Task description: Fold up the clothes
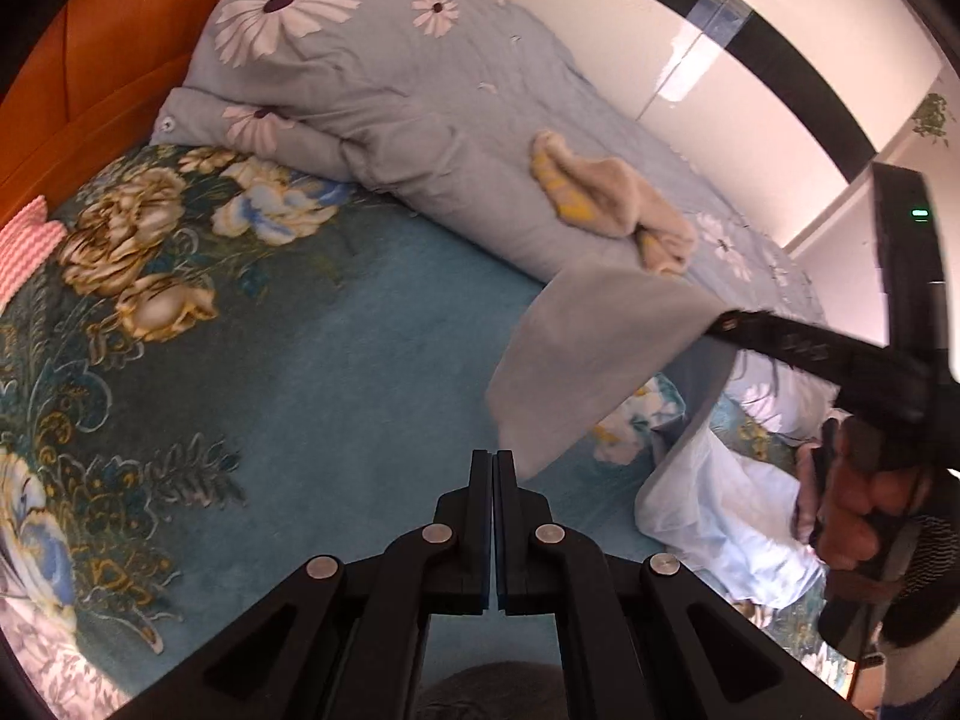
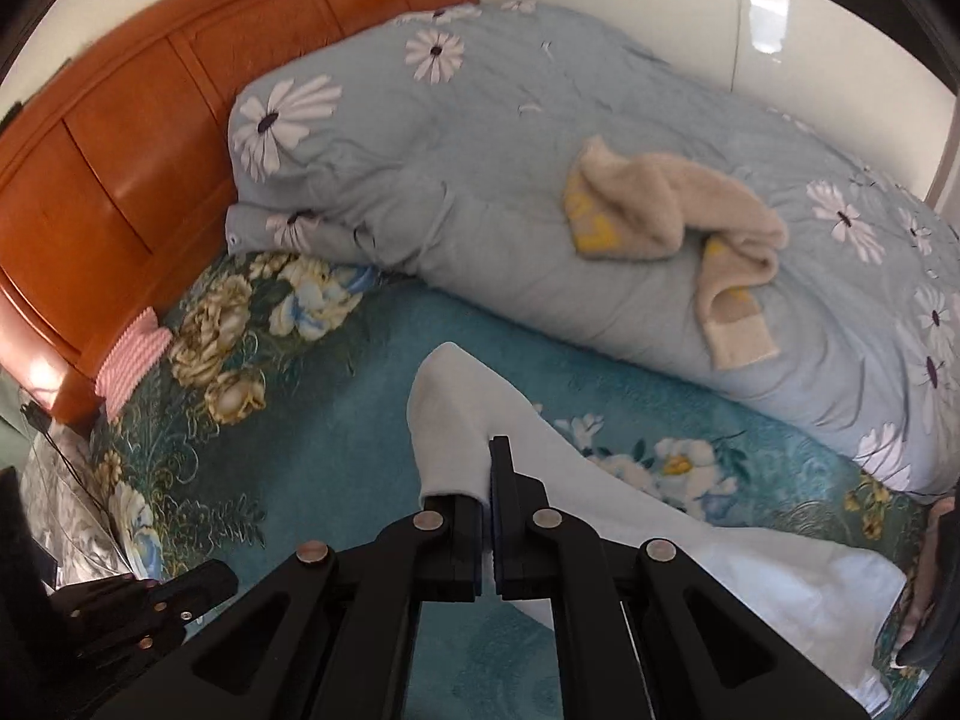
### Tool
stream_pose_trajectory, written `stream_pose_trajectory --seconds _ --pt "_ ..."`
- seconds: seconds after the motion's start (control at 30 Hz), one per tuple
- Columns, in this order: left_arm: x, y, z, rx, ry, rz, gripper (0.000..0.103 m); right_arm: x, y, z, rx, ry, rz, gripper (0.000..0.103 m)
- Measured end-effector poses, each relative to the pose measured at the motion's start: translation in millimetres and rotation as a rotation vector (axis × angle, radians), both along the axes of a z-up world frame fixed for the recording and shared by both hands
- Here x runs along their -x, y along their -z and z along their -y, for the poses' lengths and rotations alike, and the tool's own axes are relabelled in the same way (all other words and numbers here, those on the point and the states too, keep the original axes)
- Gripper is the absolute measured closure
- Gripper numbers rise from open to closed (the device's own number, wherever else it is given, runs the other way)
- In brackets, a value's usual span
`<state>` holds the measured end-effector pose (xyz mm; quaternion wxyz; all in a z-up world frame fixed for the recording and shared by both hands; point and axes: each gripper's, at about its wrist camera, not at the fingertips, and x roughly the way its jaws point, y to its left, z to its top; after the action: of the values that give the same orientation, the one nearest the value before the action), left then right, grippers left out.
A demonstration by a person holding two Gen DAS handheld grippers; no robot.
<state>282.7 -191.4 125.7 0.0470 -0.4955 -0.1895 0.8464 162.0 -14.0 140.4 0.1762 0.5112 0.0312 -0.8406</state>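
right gripper (image 2: 491, 450) clenched on pale grey-blue cloth garment (image 2: 456, 420) – lifted over teal floral bed blanket (image 2: 336, 372) | left gripper (image 1: 493, 462) shut (nothing between its jaws) | beige-and-yellow towel (image 2: 660, 210) on daisy-print duvet (image 2: 480, 150)

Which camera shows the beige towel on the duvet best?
The right wrist view: the beige towel lies whole and large on the blue daisy duvet, its yellow patches clear. The left wrist view shows it smaller, its near end partly behind the lifted pale garment.

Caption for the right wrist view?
Right gripper shut on a pale garment above the teal floral bedspread.
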Motion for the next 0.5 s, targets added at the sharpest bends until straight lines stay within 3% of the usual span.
stream_pose_trajectory --seconds 0.13,0.27,0.43,0.5 --pt "-3 11 9 0.022 -0.018 0.049 0.102 7 43 19 -0.095 -0.019 0.072 0.101" --pt "0 19 5 0.039 -0.010 0.082 0.102 2 62 14 -0.144 -0.029 0.095 0.099" --pt "8 25 -25 0.032 0.040 0.104 0.100 -6 61 -6 -0.158 -0.065 0.101 0.062" --pt "11 28 -39 0.036 0.066 0.116 0.098 -10 53 -17 -0.159 -0.069 0.077 0.061"
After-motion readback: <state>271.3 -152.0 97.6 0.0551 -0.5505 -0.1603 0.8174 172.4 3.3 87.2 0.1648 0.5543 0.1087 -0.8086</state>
